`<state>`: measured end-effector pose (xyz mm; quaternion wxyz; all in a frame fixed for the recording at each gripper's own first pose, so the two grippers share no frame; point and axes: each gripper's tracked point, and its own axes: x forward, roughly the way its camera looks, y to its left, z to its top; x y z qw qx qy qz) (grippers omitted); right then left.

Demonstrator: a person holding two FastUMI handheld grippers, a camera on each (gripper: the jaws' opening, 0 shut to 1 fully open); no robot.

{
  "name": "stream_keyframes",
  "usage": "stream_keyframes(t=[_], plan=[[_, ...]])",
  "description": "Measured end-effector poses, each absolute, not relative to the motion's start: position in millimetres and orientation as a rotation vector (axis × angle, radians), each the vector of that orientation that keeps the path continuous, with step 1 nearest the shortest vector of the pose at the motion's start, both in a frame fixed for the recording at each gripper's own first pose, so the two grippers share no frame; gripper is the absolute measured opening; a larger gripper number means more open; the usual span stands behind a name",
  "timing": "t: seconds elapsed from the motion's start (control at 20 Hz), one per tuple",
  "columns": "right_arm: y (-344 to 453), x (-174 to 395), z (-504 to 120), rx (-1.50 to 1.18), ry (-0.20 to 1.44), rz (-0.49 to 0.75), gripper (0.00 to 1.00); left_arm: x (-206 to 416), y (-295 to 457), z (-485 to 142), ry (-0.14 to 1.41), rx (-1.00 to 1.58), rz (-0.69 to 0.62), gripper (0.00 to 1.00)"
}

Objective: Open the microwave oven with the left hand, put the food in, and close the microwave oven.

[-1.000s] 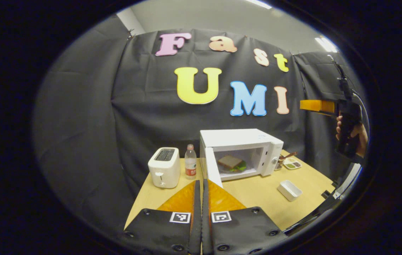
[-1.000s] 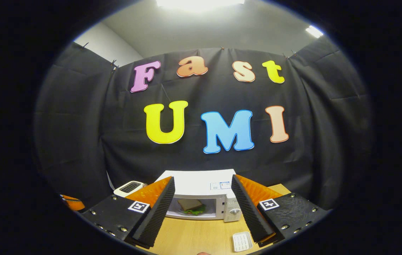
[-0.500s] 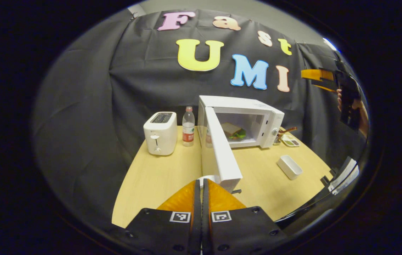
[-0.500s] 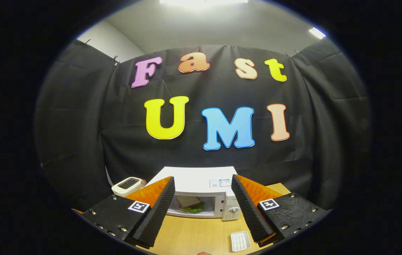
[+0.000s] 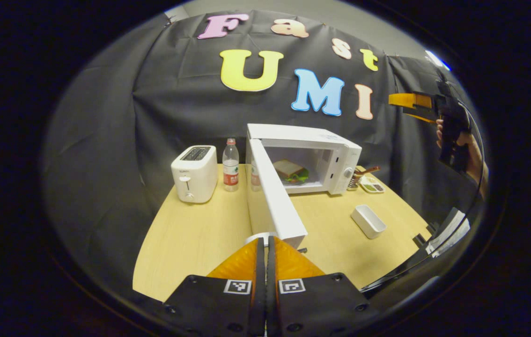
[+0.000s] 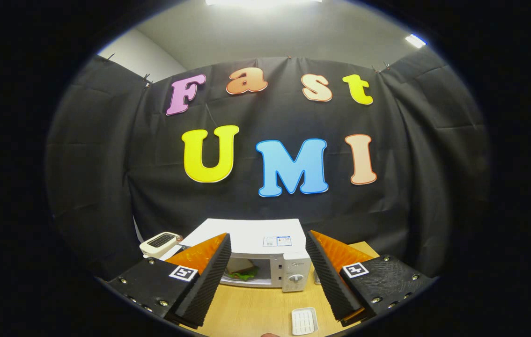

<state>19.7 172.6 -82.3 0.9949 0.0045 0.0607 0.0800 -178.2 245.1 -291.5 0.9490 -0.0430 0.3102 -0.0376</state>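
Microwave (image 5: 312,145) door (image 5: 272,196) open, sandwich (image 5: 290,170) inside. My left tool (image 5: 265,248) is closed, empty, near the door's edge. Right tool (image 6: 265,276) spread wide, above the counter (image 5: 190,238).

Each tool carries two broad black plates at its base, one per finger, with a rough matte surface and round screw heads along the edges. Each plate bears a small square black-and-white coded marker near its inner corner. On the left tool (image 5: 265,243) the fingers rise as wedge-shaped pieces to narrow tips. On the right tool (image 6: 268,269) the fingers' inner faces are ribbed with fine ridges. In the left gripper view, a hand (image 5: 463,146) wraps a dark pistol-like grip, with a thin cable looping beside it.
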Motion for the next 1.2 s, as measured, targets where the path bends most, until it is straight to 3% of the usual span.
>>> stream_keyframes(t=[1.2], plan=[[50.3, 56.7, -90.7, 0.031, 0.14, 0.082, 0.96, -75.3, 48.9, -299.5, 0.646, -0.073, -0.351, 0.07]])
